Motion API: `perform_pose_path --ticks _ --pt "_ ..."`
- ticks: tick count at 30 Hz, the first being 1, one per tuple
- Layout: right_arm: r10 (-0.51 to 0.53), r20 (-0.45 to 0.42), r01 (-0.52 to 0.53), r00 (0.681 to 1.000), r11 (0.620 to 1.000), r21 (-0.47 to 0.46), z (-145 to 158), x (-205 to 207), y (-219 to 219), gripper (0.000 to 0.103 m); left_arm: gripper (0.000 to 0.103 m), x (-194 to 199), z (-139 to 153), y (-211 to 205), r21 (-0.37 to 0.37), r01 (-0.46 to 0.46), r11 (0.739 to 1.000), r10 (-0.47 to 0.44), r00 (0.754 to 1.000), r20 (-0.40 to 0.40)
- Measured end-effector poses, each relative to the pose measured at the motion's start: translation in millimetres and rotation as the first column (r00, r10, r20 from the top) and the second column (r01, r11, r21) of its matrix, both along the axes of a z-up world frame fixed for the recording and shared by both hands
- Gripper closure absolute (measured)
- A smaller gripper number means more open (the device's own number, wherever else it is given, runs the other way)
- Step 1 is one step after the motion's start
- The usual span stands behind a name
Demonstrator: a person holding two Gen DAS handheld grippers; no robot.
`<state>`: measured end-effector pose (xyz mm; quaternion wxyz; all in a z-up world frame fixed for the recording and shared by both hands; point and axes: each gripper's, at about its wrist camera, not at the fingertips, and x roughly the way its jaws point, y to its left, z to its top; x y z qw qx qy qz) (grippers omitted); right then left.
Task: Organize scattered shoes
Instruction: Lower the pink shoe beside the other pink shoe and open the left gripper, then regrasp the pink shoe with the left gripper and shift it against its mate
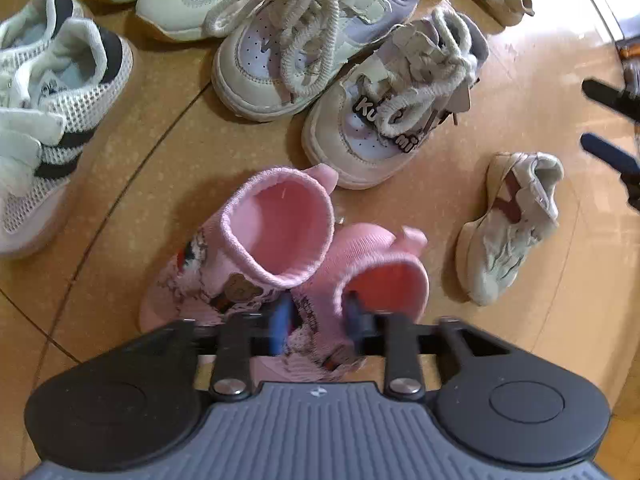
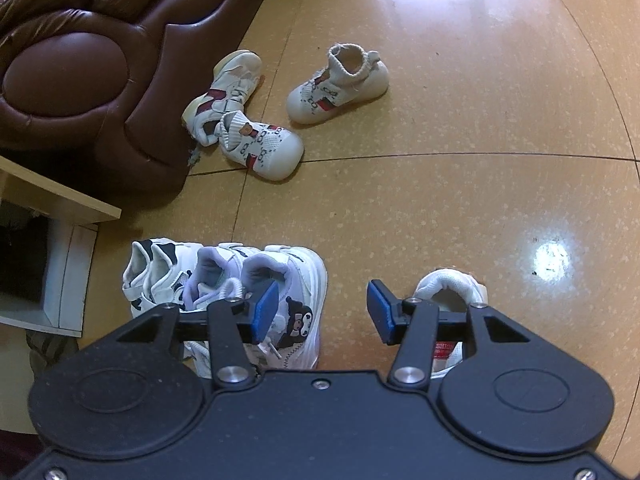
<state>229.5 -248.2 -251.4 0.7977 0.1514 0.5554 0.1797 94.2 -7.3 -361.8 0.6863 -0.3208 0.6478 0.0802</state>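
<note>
We hold the left gripper point(image 1: 316, 322) low over the floor point(image 1: 500, 340), its blue pads narrowed onto the near pink sock shoe point(image 1: 376, 276): one pad sits inside the cuff, the other on its outer knit wall. It appears pinched, though blur hides the contact. Its mate point(image 1: 256, 240) leans against it, touching. The right gripper point(image 2: 322, 312) hangs wide open over bare floor and holds nothing, beside the lilac laced sneakers point(image 2: 280, 300). To set this shoe well, we should keep the pinch on the soft cuff firm, lower the sole flat, and nudge it parallel to its mate before we release, well apart from the small beige sneaker point(image 1: 512, 224).
</note>
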Motion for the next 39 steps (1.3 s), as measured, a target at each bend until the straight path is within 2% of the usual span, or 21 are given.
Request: perform_pose_path --ticks 6,10,14,16,23,25,27,28,29,32,35,37,39 --pt "-0.015 0.019 0.015 1.000 1.000 0.025 13.0 -8.2 -0.9 0.050 0.049 -6.8 11.0 6.4 -0.040 -0.005 0.999 0.006 1.000 0.017" --pt "-0.017 0.026 0.016 1.000 0.999 0.041 18.5 -17.9 0.0 0.050 0.048 -7.6 28.6 17.3 -0.059 -0.001 0.998 0.005 0.998 0.062" --pt "-0.029 0.033 0.027 0.999 0.998 0.061 26.0 -29.3 1.5 0.050 0.047 -9.5 36.0 18.6 -0.037 0.000 0.999 0.002 0.998 0.070" --pt "-0.037 0.035 0.034 0.999 0.997 0.074 28.4 -32.8 1.8 0.050 0.047 -11.7 33.7 18.1 -0.054 -0.016 0.998 0.020 0.998 0.062" --pt "-0.023 0.034 0.020 0.999 0.997 0.074 22.6 -40.6 0.9 0.048 0.047 -13.9 10.1 13.2 -0.059 -0.182 0.982 0.183 0.983 0.008" --pt "-0.036 0.022 0.034 0.999 0.997 0.070 16.2 -39.6 -4.4 0.048 0.047 -10.5 5.0 6.9 -0.056 -0.171 0.984 0.171 0.985 -0.004" --pt "-0.058 0.005 0.058 0.998 0.996 0.069 8.7 -37.8 -11.1 0.048 0.047 -2.3 -0.2 -7.5 -0.008 -0.103 0.995 0.103 0.994 -0.021" --pt "-0.078 -0.011 0.079 0.997 0.994 0.071 2.8 -36.0 -15.4 0.048 0.052 0.3 -1.1 -11.2 0.012 -0.073 0.997 0.073 0.997 -0.019" --pt "-0.096 -0.025 0.098 0.995 0.993 0.072 -2.6 -34.3 -19.2 0.048 0.065 1.8 -1.6 -12.8 0.024 -0.051 0.998 0.051 0.999 -0.018" --pt "-0.111 -0.044 0.114 0.993 0.991 0.072 -9.5 -32.2 -20.1 0.048 0.085 3.4 -1.9 -11.1 0.025 -0.009 1.000 0.009 1.000 -0.008" --pt "-0.103 -0.045 0.106 0.994 0.992 0.066 -10.2 -30.0 -14.8 0.048 0.095 1.8 12.3 -7.5 -0.016 0.030 0.999 -0.029 0.999 0.030" --pt "-0.098 -0.036 0.100 0.995 0.993 0.069 -6.3 -30.2 -9.9 0.048 0.097 0.1 22.5 -5.9 -0.031 0.043 0.999 -0.041 0.998 0.057" --pt "-0.092 -0.028 0.094 0.995 0.993 0.072 -2.1 -30.5 -5.0 0.048 0.097 -3.2 45.0 1.7 -0.046 0.048 0.998 -0.043 0.993 0.113"
